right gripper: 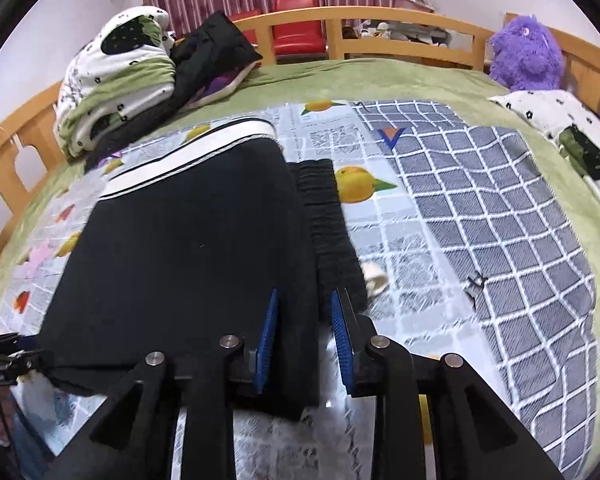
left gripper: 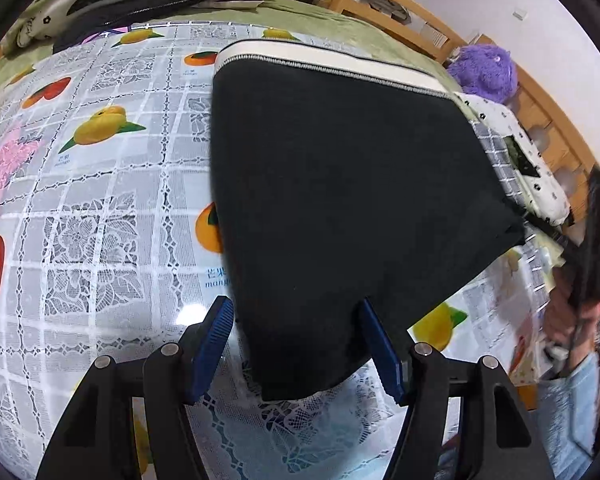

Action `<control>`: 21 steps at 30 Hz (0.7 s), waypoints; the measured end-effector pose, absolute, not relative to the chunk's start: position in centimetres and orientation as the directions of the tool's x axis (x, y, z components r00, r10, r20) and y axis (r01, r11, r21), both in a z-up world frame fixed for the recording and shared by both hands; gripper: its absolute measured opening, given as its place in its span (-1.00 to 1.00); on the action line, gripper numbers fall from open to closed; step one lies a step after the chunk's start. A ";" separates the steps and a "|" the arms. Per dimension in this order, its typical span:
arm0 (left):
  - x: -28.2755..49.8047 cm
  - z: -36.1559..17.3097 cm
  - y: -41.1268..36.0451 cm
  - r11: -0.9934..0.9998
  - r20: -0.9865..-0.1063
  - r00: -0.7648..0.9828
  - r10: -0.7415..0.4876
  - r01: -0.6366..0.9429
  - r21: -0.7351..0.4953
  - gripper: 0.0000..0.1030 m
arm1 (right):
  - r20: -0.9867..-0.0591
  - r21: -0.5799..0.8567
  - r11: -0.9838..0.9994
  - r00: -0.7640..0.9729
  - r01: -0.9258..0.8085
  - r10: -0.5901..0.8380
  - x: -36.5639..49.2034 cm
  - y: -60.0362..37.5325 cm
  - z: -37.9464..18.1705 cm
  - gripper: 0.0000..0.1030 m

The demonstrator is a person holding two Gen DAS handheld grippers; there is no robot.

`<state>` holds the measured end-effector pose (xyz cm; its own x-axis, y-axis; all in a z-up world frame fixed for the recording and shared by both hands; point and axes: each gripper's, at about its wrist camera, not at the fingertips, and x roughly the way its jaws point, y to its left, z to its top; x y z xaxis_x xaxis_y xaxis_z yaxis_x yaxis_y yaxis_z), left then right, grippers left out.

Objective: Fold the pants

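Left gripper (left gripper: 298, 350) jaws apart, near corner of folded black pants (left gripper: 340, 200) between them, pads not pressing. Right gripper (right gripper: 305, 338) jaws apart astride pants' right edge. Pants flat on fruit-print cloth (left gripper: 100, 200) over bed, long axis running away toward white-striped end (right gripper: 188, 152).

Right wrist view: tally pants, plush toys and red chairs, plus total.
Pants: 1
Plush: 1
Chairs: 2
Total: 4
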<state>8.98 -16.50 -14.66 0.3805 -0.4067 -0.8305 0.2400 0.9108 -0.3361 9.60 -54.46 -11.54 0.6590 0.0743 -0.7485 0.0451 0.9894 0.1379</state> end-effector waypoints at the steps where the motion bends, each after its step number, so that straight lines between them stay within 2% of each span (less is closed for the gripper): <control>1: 9.0 -14.4 -16.3 0.909 -0.826 0.384 -0.413 0.238 -0.343 0.23 | -0.758 0.138 0.989 0.648 0.044 0.076 9.6 -54.3 -12.1 -0.52; 3: 9.0 -13.8 -16.0 0.912 -0.822 0.399 -0.407 0.234 -0.338 0.23 | -0.800 0.109 0.993 0.597 0.050 0.058 10.0 -53.7 -14.1 -0.57; 7: 8.8 -13.0 -15.4 0.918 -0.818 0.422 -0.391 0.245 -0.313 0.23 | -0.801 0.037 0.999 0.598 0.013 0.022 9.3 -52.6 -13.9 -0.55; 11: 8.7 -12.0 -14.8 0.922 -0.805 0.453 -0.382 0.247 -0.298 0.23 | -0.770 0.122 0.992 0.633 0.022 0.081 8.8 -53.9 -12.4 -0.53; 14: 9.4 -11.6 -14.4 0.922 -0.796 0.466 -0.386 0.233 -0.310 0.23 | -0.759 0.137 0.990 0.647 0.039 0.079 9.3 -54.6 -12.3 -0.32; 17: 10.7 -11.6 -14.5 0.909 -0.781 0.468 -0.414 0.248 -0.334 0.23 | -0.771 0.199 0.977 0.628 0.072 0.111 10.9 -55.7 -13.0 -0.28; 21: 13.4 -12.1 -15.1 0.899 -0.764 0.475 -0.436 0.258 -0.353 0.23 | -0.752 0.232 0.966 0.650 0.113 0.104 12.5 -56.2 -13.1 -0.10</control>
<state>13.42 -15.11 -12.08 0.4750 -0.4364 -0.7642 0.2575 0.8993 -0.3534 12.46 -56.23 -13.06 0.6504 0.1045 -0.7524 0.1134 0.9660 0.2322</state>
